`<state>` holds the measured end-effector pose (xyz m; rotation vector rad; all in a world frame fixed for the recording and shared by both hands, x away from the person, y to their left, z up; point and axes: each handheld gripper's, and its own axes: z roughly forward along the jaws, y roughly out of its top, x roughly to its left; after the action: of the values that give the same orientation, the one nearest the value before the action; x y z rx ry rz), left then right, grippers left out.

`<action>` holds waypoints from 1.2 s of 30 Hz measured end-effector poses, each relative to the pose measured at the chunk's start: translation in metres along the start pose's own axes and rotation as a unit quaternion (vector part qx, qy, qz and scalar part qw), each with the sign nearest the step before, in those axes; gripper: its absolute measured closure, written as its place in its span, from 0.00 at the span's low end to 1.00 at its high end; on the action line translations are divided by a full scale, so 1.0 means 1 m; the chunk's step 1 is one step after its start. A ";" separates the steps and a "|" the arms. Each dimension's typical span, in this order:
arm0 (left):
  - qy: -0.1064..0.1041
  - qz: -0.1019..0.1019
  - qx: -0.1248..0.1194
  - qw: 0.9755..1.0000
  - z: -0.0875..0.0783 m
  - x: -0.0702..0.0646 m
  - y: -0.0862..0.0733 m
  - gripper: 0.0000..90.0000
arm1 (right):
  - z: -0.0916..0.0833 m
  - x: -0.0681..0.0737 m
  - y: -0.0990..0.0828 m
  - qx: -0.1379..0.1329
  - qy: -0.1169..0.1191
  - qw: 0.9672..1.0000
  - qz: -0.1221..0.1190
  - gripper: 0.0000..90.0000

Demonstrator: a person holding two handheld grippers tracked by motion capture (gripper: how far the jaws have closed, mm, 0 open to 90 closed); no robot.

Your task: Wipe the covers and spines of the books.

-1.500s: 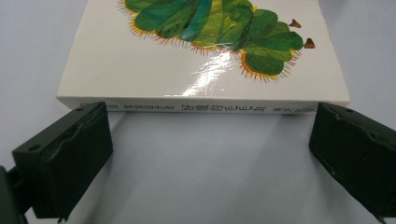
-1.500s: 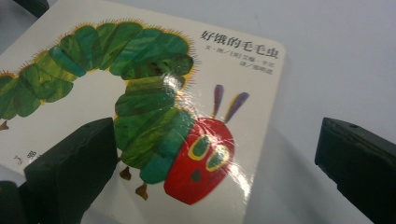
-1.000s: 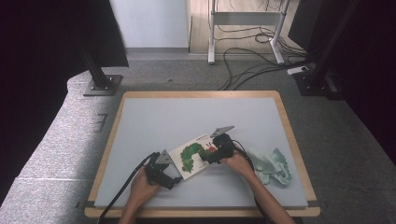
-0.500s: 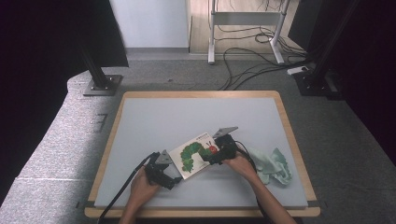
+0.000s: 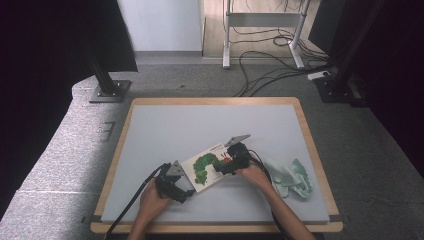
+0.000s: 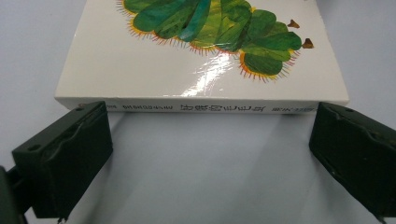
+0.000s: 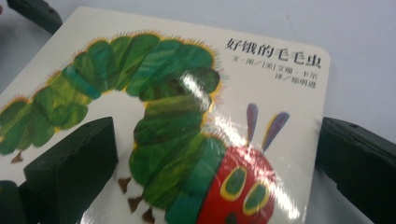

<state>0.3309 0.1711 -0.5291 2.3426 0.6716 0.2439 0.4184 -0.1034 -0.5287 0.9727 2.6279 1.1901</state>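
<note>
Near the desk's [image 5: 150, 130] front edge, the glossy white caterpillar picture book [image 5: 207, 167] has turned slightly; the right gripper [image 7: 217, 154] straddles its cover, fingers apart, while the left gripper [image 6: 205, 140] waits spread at the spine.

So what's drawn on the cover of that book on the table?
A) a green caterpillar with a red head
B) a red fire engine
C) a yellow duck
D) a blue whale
A: the book shows a green caterpillar with a red head in the right gripper view, and the green body also shows on the cover in the left gripper view, where the book lies flat on the table.
</note>
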 end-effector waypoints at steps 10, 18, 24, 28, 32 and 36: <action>0.000 0.000 0.000 1.000 0.000 0.000 0.000 0.00 | -0.012 -0.001 0.007 -0.030 0.018 0.999 0.039 0.00; 0.000 0.000 0.000 1.000 0.000 0.000 0.000 0.00 | -0.026 0.002 0.006 -0.040 0.055 0.996 0.056 0.11; 0.000 0.000 0.000 1.000 0.000 0.000 0.000 0.00 | -0.027 0.016 0.009 -0.015 0.066 0.997 0.021 0.13; -0.001 0.000 0.000 1.000 0.000 0.000 0.000 0.00 | -0.026 0.010 0.013 -0.007 0.055 0.998 0.019 0.13; -0.001 0.001 0.001 1.000 0.000 0.000 0.000 0.00 | -0.023 0.001 0.017 0.002 0.051 0.999 0.011 0.18; -0.001 0.000 0.000 1.000 0.000 0.000 0.000 0.00 | -0.025 -0.008 0.022 -0.004 0.067 0.998 0.010 0.22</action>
<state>0.3309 0.1712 -0.5291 2.3432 0.6704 0.2419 0.4276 -0.1132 -0.4979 0.9520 2.7175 1.3141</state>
